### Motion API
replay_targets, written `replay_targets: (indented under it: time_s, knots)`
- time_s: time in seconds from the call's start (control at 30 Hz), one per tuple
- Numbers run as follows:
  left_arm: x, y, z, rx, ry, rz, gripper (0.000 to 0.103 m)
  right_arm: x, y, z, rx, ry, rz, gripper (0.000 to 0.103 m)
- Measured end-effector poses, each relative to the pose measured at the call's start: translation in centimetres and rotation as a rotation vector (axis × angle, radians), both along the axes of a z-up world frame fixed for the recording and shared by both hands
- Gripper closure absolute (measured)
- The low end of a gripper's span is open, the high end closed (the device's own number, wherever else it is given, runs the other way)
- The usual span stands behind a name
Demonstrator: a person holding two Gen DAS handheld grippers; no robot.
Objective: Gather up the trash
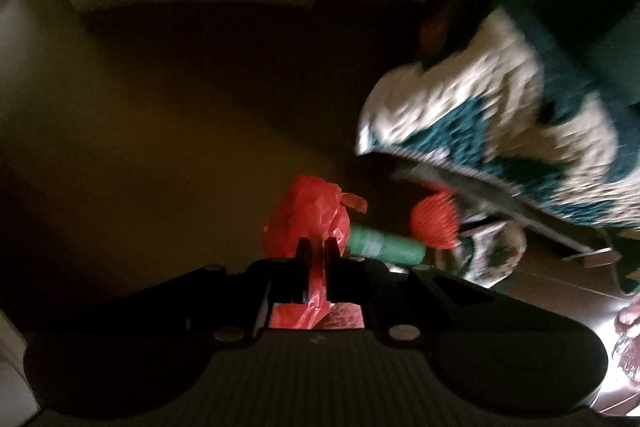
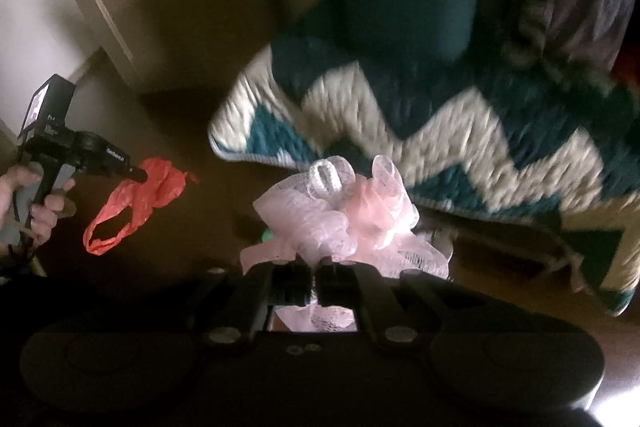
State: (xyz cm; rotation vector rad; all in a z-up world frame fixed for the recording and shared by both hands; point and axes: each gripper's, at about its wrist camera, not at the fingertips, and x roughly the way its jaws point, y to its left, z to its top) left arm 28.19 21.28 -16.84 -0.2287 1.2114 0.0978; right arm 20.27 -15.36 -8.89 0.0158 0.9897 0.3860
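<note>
Floor [image 1: 160, 147] dark brown, chevron rug [image 2: 440, 123] teal and cream, pale wall [image 2: 24, 7].

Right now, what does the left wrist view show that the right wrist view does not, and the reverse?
Only the left wrist view: a green roll and a red spiky ball lying on the floor. Only the right wrist view: the pale pink mesh bag pinched in the right gripper, and a hand holding the left gripper. Both: the red plastic bag clamped by the left gripper's fingers, and the teal and white zigzag rug.
</note>
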Motion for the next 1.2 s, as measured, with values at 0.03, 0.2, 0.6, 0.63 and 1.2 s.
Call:
replay_targets:
  time_s: [0.03, 0.2, 0.6, 0.63, 1.2]
  knots:
    - [-0.4, -0.1, 1.8, 0.002, -0.022, -0.009, 0.097, -0.3, -0.2, 1.7, -0.001, -0.028, 0.006, 0.101]
    - [-1.9, -2.7, 9.7, 0.009, -0.150, -0.061, 0.097, -0.6, -1.5, 8.4, 0.008, -0.143, 0.004, 0.101]
    - [-1.4, -10.3, 23.4, 0.048, -0.411, -0.214, 0.097, 2.2, -4.4, 20.4, -0.008, -0.421, -0.047, 0.101]
    - [-1.4, -10.6, 23.0, 0.046, -0.398, -0.225, 0.097, 2.2, -4.6, 20.5, -0.003, -0.424, -0.047, 0.101]
    - [0.5, 1.2, -6.3, -0.106, 0.159, 0.012, 0.030, 5.4, -1.5, 7.1, 0.062, -0.142, 0.032, 0.101]
